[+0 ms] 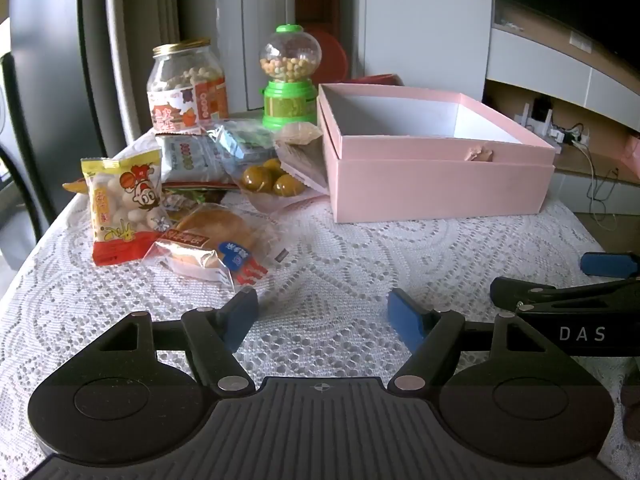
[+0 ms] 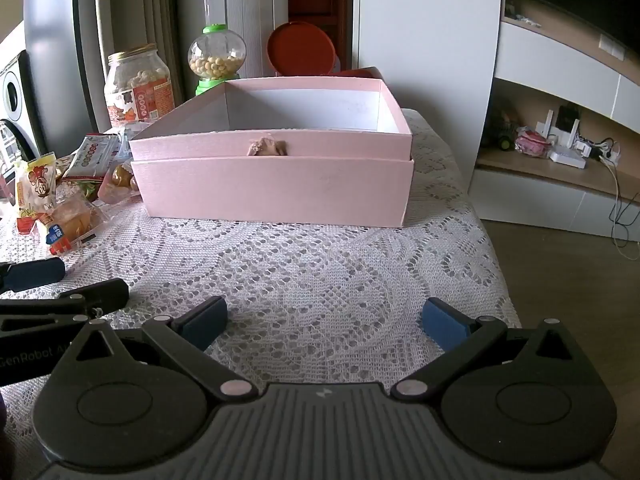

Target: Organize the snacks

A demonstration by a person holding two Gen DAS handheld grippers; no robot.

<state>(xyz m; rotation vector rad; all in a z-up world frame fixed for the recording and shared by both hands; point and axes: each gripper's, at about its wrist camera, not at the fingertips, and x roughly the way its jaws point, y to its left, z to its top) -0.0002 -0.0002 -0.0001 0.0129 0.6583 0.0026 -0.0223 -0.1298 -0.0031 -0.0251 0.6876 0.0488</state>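
Observation:
An open, empty pink box (image 1: pixel 436 180) stands on the lace-covered table; it also shows in the right wrist view (image 2: pixel 276 192). Left of it lies a pile of snack packets: a yellow-red puff bag (image 1: pixel 122 210), a wrapped bun (image 1: pixel 218 240), wrapped brown balls (image 1: pixel 272 180), and blue-white packets (image 1: pixel 192 158). A glass jar of snacks (image 1: pixel 186 88) and a green candy dispenser (image 1: pixel 290 80) stand behind. My left gripper (image 1: pixel 322 320) is open and empty, just short of the bun. My right gripper (image 2: pixel 324 322) is open and empty in front of the box.
A red round lid (image 2: pixel 301 50) leans behind the box. The table's right edge (image 2: pixel 496 264) drops to the floor, with a white shelf unit and cables beyond. The right gripper shows at the left wrist view's right side (image 1: pixel 568 300).

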